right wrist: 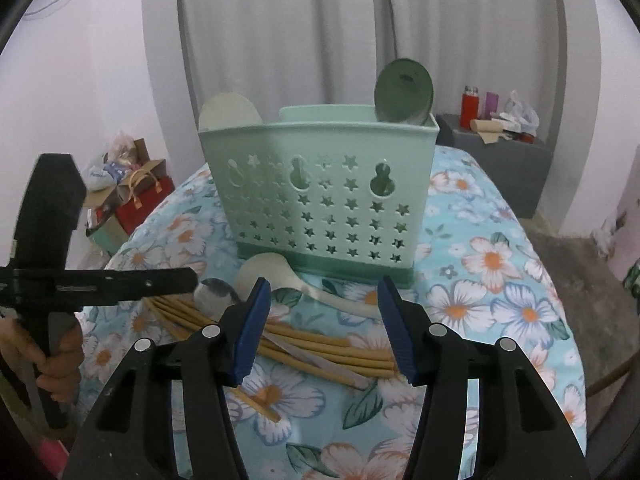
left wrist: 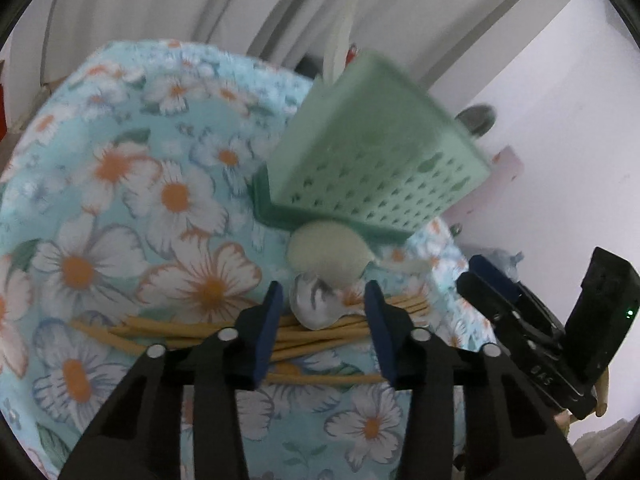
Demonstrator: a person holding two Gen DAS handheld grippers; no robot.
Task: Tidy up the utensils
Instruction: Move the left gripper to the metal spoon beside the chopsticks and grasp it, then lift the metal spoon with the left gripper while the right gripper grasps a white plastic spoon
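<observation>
Both grippers hover over loose utensils in front of the green caddy.

Left gripper (left wrist: 324,296) half-parted, metal spoon (left wrist: 312,304) between its fingers, contact unclear; right gripper (right wrist: 322,316) released above the chopsticks (right wrist: 320,350). Caddy (right wrist: 320,192) stands on the floral desk (right wrist: 500,280). Only the right view shows the dark ladle (right wrist: 404,92) inside. No writing is legible.

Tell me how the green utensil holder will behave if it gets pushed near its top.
The green utensil holder looks like thin, perforated plastic, so probably light. It stands tall on a soft floral cloth, so it may tip rather than slide. The spoons standing inside might shift.
</observation>
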